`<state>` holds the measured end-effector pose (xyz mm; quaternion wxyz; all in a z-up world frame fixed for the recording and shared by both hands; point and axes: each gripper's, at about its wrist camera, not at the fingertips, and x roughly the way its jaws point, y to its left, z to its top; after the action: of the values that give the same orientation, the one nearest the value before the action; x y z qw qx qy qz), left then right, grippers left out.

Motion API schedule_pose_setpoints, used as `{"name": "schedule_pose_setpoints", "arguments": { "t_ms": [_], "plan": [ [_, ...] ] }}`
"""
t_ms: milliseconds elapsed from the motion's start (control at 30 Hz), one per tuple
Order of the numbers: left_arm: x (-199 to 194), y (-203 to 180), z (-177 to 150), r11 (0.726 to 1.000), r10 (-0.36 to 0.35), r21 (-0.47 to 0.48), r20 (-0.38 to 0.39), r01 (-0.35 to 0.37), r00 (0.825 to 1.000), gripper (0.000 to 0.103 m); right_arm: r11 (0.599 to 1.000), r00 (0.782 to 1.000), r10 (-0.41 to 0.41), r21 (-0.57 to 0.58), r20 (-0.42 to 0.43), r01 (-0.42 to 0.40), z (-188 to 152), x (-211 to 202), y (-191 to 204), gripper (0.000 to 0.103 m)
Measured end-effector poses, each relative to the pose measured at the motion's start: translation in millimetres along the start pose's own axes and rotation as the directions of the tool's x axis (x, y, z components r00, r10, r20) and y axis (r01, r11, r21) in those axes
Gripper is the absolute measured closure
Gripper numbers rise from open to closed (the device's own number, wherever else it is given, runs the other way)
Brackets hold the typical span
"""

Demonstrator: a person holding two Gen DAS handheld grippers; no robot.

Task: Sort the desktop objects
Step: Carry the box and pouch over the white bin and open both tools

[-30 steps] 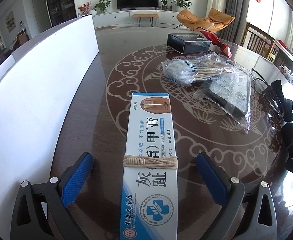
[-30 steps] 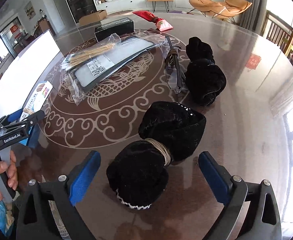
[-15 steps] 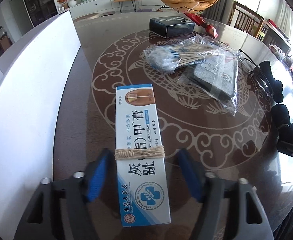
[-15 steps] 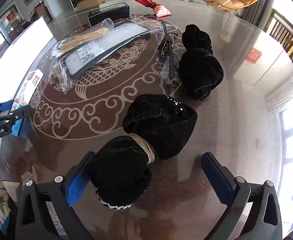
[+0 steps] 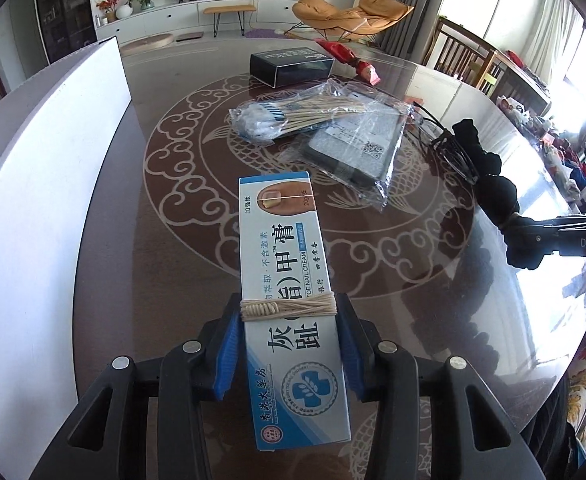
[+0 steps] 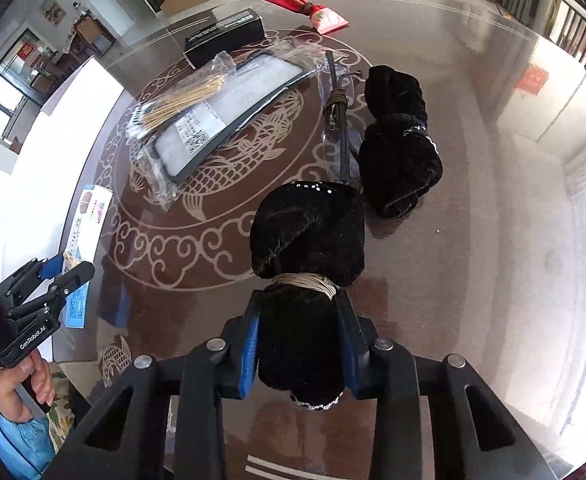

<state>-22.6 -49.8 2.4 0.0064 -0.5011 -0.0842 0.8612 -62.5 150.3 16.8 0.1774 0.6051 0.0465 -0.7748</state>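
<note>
A long blue-and-white nail cream box (image 5: 285, 248) with twine around its middle sits between my left gripper's (image 5: 289, 314) blue pads, which press its two long sides just below the twine. The box looks raised off the dark patterned table (image 5: 133, 280). In the right wrist view a black velvet bundle (image 6: 309, 232) tied with twine has its near lobe squeezed between my right gripper's (image 6: 298, 308) pads, whose jaws are closing on it. The left gripper (image 6: 53, 276) with the box (image 6: 89, 220) also shows at the left edge there, held by a hand (image 6: 25, 380).
A second black velvet bundle (image 6: 397, 148) and tied glasses (image 6: 339, 120) lie beyond the held one. Mid-table are a bag of cotton swabs (image 5: 293, 118) and a bagged flat grey pack (image 5: 357, 152). Further back sit a black box (image 5: 293, 65) and a red pouch (image 5: 349, 60). A white panel (image 5: 33, 200) borders the left.
Both grippers went from wide open to shut: the left on the nail cream box, then the right on the velvet bundle. Both have risen a little with their items.
</note>
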Motion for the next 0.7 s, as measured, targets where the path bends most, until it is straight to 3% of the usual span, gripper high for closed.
{"name": "schedule_pose_setpoints", "arguments": {
  "t_ms": [233,400,533,700],
  "plan": [
    [-16.0,-5.1,-16.8,1.000,-0.012,0.007,0.034,0.012,0.999,0.059,0.994,0.999,-0.037,-0.101,0.009,0.037,-20.9,-7.0,13.5,0.069],
    [-39.1,3.6,-8.9,0.999,-0.025,-0.019,0.075,0.027,0.997,0.059,0.993,1.000,-0.007,-0.117,0.031,0.010,-14.7,-11.1,31.6,0.069],
    [-88.0,27.6,4.8,0.998,-0.024,-0.049,0.170,0.033,0.985,0.059,0.981,0.991,0.073,-0.188,0.115,-0.050,1.2,-48.6,78.5,0.069],
    [-149.2,94.4,7.8,0.991,0.068,-0.130,0.255,-0.035,0.965,0.059,0.932,0.953,0.225,-0.331,0.203,-0.149,22.7,-88.6,170.8,0.069]
  ]
}}
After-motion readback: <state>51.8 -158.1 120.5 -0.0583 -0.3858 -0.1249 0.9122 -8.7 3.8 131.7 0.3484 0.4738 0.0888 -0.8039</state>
